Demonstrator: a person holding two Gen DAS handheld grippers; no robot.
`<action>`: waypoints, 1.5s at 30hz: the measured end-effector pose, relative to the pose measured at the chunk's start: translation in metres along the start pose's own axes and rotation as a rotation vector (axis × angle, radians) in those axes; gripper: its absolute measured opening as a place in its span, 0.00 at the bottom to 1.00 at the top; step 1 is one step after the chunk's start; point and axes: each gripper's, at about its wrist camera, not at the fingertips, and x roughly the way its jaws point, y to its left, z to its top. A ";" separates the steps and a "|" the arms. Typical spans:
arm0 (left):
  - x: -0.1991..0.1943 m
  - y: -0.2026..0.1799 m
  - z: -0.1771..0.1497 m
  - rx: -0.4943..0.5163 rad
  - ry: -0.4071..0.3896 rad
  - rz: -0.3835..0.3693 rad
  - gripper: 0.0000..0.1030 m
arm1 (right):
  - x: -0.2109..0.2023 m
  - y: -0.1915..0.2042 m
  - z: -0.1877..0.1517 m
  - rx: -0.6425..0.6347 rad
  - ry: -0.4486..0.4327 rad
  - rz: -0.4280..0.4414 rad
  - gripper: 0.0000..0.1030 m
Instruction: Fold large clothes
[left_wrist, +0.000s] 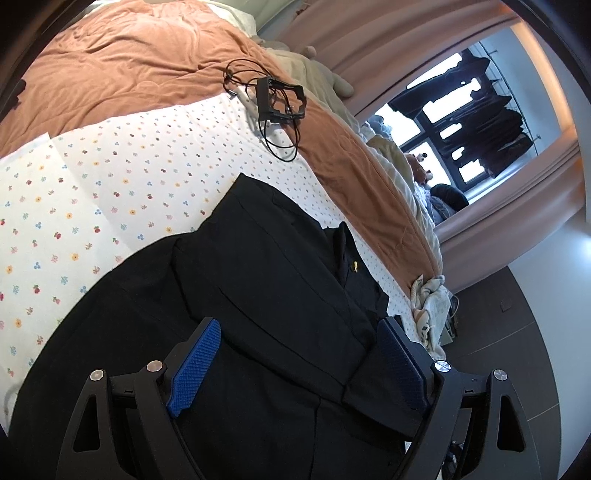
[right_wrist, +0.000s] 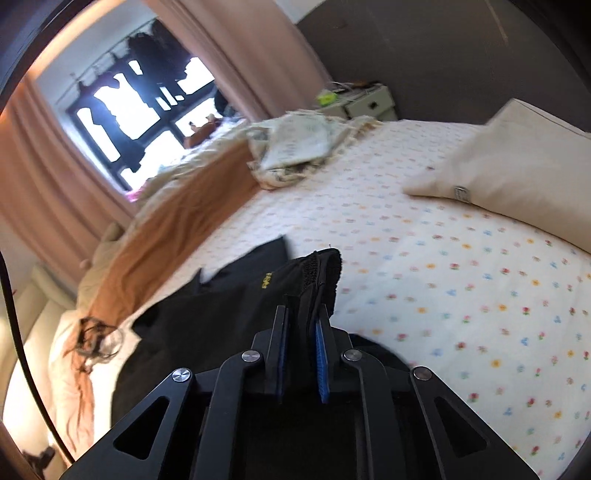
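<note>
A large black garment (left_wrist: 266, 266) lies partly folded on the flowered bedsheet (left_wrist: 92, 206), with a small yellow emblem (left_wrist: 354, 264) near its right edge. My left gripper (left_wrist: 299, 325) hovers just over it, jaws wide open, blue pads (left_wrist: 195, 365) on either side of a fold and nothing pinched. In the right wrist view the same garment (right_wrist: 221, 306) shows its emblem (right_wrist: 264, 282). My right gripper (right_wrist: 303, 310) is shut on a ribbed edge of the garment (right_wrist: 321, 266), which stands up above the sheet (right_wrist: 443, 295) between the pads.
An orange blanket (left_wrist: 129, 66) covers the far side of the bed, with a black frame and cables (left_wrist: 280, 99) on it. A crumpled pale cloth (right_wrist: 291, 147) and a cream pillow (right_wrist: 517, 173) lie on the sheet. A bedside cabinet (right_wrist: 362, 101) and curtained window (right_wrist: 140, 110) stand beyond.
</note>
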 end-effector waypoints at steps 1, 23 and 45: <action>-0.002 0.001 0.001 0.002 -0.007 0.004 0.85 | -0.003 0.011 -0.001 -0.018 -0.005 0.032 0.12; -0.070 0.072 0.048 -0.051 -0.120 0.101 0.85 | 0.002 0.240 -0.086 -0.325 0.097 0.554 0.07; -0.062 0.025 0.032 0.058 -0.091 0.138 0.85 | 0.091 0.187 -0.104 -0.151 0.450 0.378 0.67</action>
